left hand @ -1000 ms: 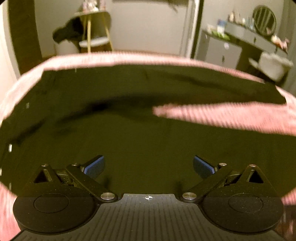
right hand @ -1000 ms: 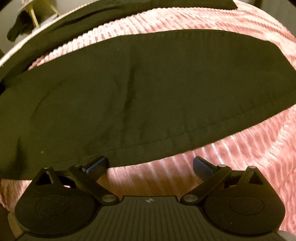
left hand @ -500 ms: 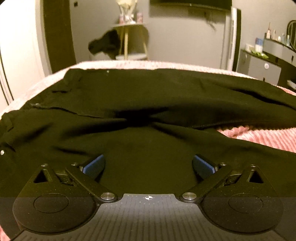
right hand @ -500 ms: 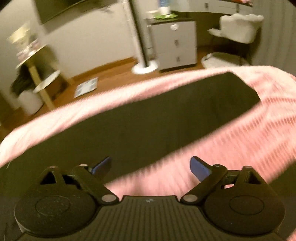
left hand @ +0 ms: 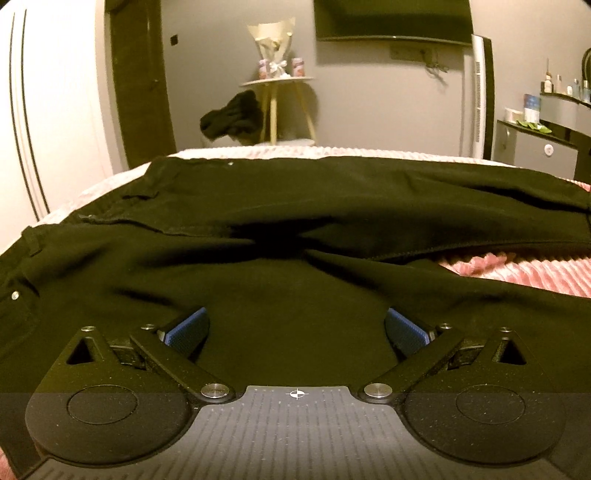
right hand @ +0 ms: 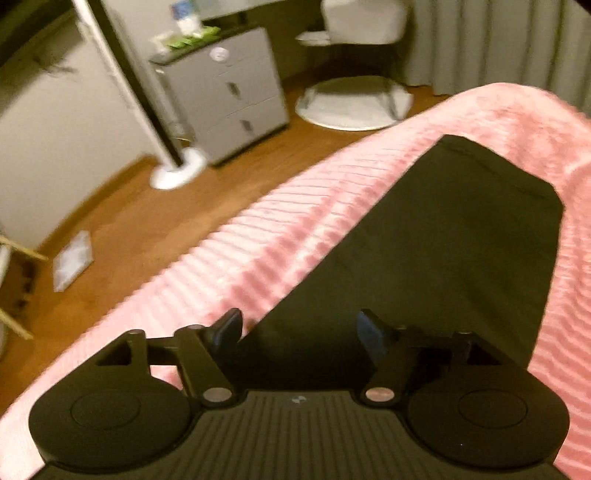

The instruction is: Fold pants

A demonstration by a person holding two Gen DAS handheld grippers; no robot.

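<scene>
Black pants (left hand: 295,229) lie spread across a pink ribbed bedspread (left hand: 517,273), waistband to the left, legs running right. My left gripper (left hand: 295,328) is open and empty, low over the seat area of the pants. In the right wrist view one black pant leg (right hand: 443,240) runs away toward its hem near the bed's far edge. My right gripper (right hand: 299,328) is open and empty just above that leg, its left finger over the bedspread (right hand: 295,221).
Beyond the bed stand a small gold side table (left hand: 277,92) with a dark garment (left hand: 232,118) beside it, a wall TV (left hand: 391,18), a grey drawer unit (right hand: 229,88), a white floor lamp base (right hand: 177,173) and a white chair base (right hand: 351,103) on wood floor.
The left gripper has dropped lower over the pants and tilted up toward the room. The right gripper has swung from the near leg's hem toward the far leg and narrowed its opening slightly.
</scene>
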